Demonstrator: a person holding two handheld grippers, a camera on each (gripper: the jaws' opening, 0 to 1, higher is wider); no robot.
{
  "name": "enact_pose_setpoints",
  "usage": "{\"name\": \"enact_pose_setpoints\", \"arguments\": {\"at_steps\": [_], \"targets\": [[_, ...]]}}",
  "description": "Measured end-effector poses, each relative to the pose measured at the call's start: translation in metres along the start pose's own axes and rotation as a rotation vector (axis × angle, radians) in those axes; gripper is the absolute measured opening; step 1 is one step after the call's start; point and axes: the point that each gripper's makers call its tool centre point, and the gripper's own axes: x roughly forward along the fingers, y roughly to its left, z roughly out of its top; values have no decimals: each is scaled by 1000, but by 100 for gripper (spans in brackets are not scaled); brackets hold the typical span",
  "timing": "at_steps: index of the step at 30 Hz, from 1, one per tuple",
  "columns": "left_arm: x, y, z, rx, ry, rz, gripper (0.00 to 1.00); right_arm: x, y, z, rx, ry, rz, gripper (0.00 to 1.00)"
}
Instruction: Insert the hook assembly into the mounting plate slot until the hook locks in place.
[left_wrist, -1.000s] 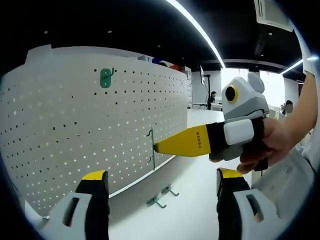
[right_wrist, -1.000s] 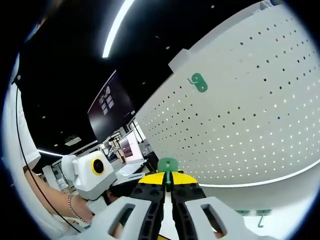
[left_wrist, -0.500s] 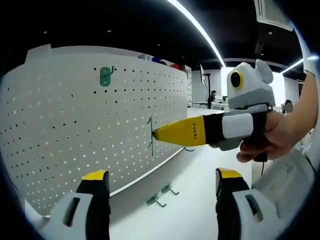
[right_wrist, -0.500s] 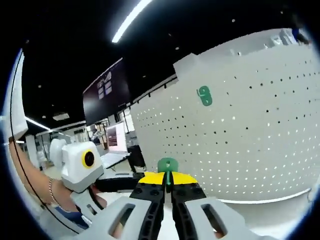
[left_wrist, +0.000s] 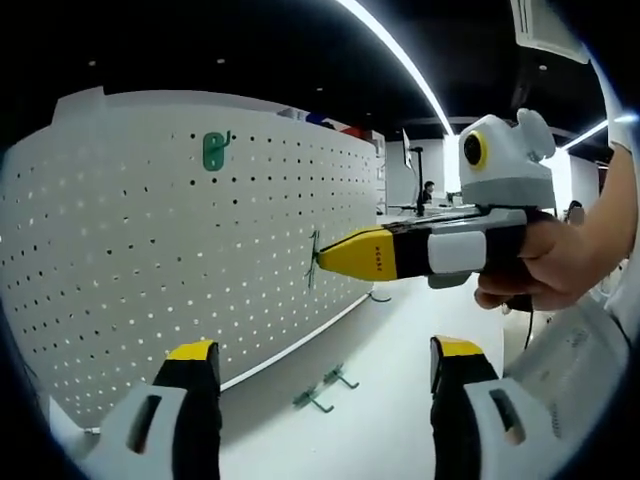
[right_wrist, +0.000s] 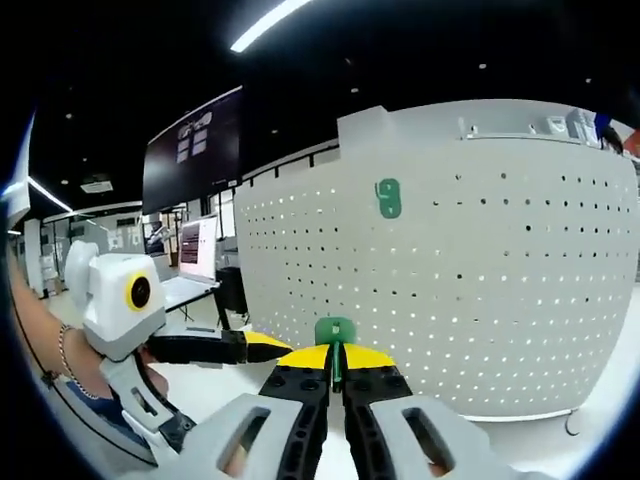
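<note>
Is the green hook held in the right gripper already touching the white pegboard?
Cannot tell. In the left gripper view the hook at the right gripper overlaps the pegboard, with no plain gap or contact.

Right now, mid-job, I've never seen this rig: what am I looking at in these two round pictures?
A person holds two handheld yellow-tipped grippers, each carrying a fisheye camera. In the left gripper view, its own left gripper stands open, and the right gripper comes in from the right in a hand, pinching a small green hook near the white perforated pegboard. A green hook already hung sits higher up. Two loose green hooks lie on the white table. The right gripper view looks along its shut jaws at the pegboard.
</note>
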Motion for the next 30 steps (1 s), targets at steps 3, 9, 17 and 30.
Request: {"name": "enact_pose_setpoints", "arguments": {"at_steps": [3, 9, 17, 30], "targets": [[-1, -1, -1, -3, 1, -1, 88, 2, -5, 4, 7, -3, -8, 1], [-3, 1, -4, -8, 4, 5, 88, 7, -19, 13, 14, 1, -37, 1], [-7, 4, -6, -17, 4, 13, 88, 14, -33, 22, 12, 21, -65, 1], [-13, 6, -10, -28, 1, 25, 88, 25, -61, 38, -6, 54, -111, 1]]}}
